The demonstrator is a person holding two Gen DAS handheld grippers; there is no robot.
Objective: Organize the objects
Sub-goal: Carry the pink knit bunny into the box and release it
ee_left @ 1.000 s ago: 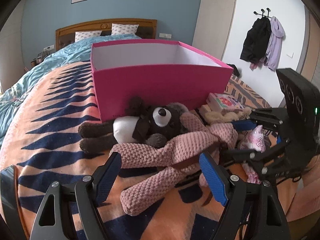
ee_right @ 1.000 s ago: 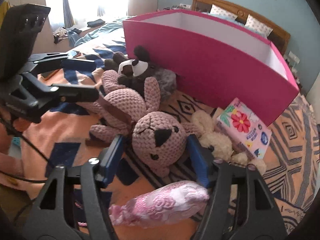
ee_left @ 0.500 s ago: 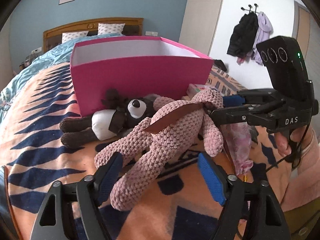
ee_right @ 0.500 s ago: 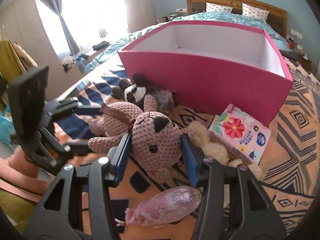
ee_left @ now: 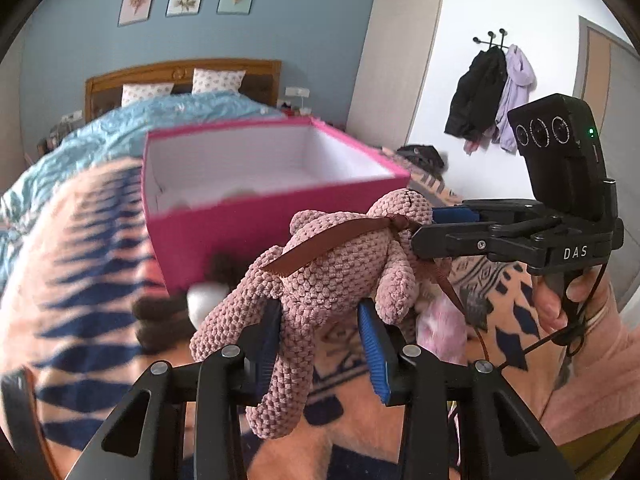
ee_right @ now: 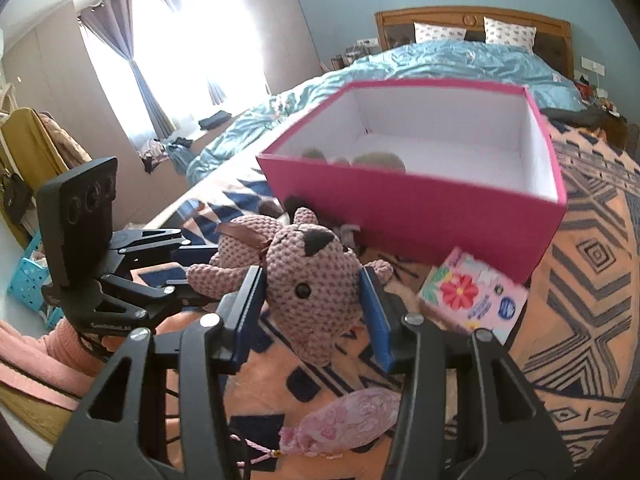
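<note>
Bedroom, patterned blanket [ee_right: 580, 320] over the bed. Pink bear [ee_left: 332, 272] lifted clear at frame centre, carried by both ends. Left gripper [ee_left: 320, 340] has just been closing, now pinching a leg; right gripper [ee_right: 312, 300] has eased in, clamped on the head. Likely a two-ended hold to stop flopping. Pink box [ee_right: 420, 216] open behind, upper centre: probable destination.

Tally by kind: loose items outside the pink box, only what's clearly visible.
Plush toys: 2 (pink knitted bear, dark brown plush)
Tissue pack: 1
Pink pouch: 1
Total: 4
The contents of the pink box are too blurred to count.
</note>
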